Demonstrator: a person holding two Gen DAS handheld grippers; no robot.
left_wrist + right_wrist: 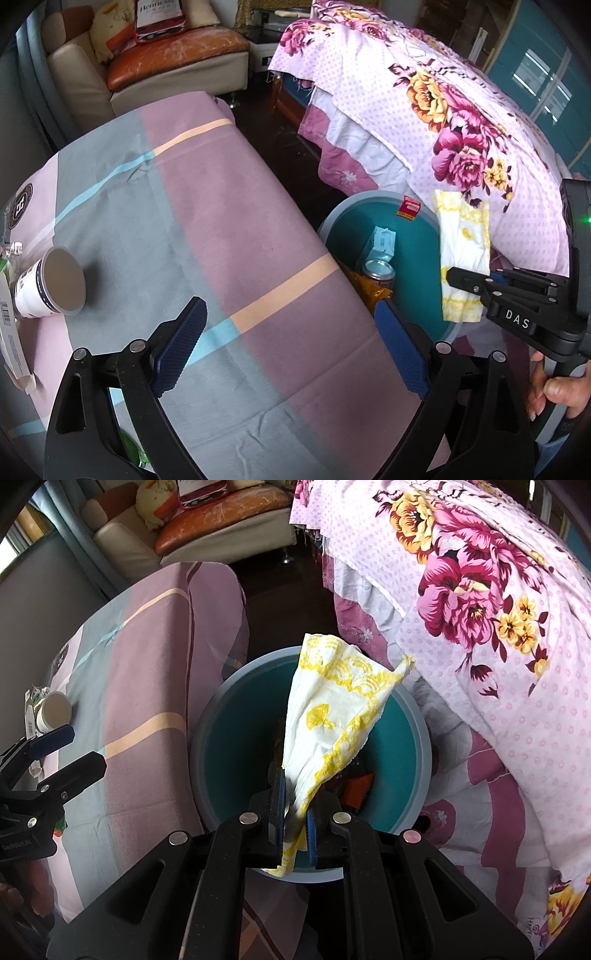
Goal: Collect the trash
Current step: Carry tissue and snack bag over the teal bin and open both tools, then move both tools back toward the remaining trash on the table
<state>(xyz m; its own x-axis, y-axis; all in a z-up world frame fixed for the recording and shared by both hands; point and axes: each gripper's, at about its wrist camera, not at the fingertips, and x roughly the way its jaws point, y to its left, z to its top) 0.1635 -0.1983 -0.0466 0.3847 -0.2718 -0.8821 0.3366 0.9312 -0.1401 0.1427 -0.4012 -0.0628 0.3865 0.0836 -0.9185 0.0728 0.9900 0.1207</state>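
Both wrist views face steeply down — sharing bin (369, 229) and table (184, 206).

You see a teal bin (229, 738) with a pale grey-blue rim; over it hangs a white napkin (332, 716) printed in yellow. Left of the bin lies a tablecloth (221, 229) in mauve, grey, peach and sky-blue stripes; right of it, pink dotted bedding (498, 627) with magenta and gold flowers.
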